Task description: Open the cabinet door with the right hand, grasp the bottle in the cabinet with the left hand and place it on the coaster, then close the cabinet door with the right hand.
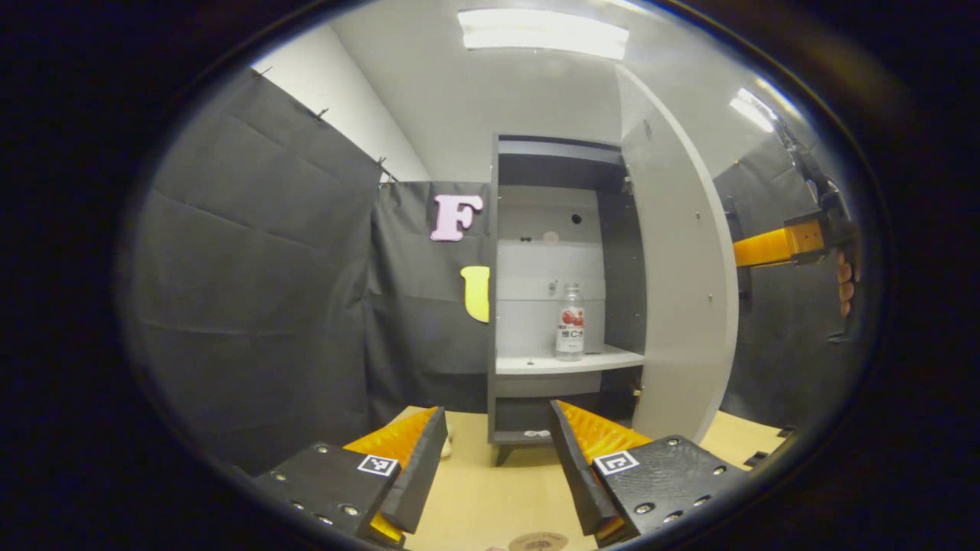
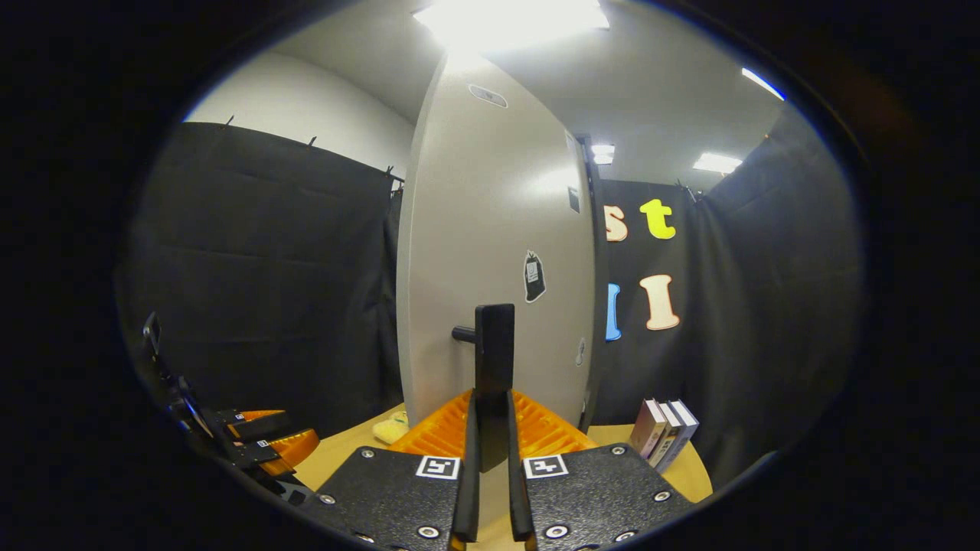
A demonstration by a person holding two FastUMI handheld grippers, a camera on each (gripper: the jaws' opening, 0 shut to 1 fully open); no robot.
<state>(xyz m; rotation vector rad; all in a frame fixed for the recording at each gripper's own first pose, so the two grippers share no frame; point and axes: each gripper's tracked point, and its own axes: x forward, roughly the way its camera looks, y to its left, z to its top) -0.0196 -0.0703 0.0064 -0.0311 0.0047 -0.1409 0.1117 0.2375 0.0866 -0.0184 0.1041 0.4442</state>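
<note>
The right gripper (image 2: 490, 428) is clamping the cabinet door's handle (image 2: 494, 348), holding the door (image 1: 681, 306) wide. The bottle (image 1: 570, 323) is standing on the cabinet shelf (image 1: 536, 363). The left gripper (image 1: 498, 451), jaws apart, is facing it; next, I'd judge, reaching in.

The pale wooden desk (image 1: 498, 497) carries the open cabinet (image 1: 566, 291), whose white shelf (image 1: 566, 361) holds the upright bottle (image 1: 570, 323), with a round coaster (image 1: 538, 542) at the near edge and books (image 2: 663, 432) leaning beside the cabinet.
</note>
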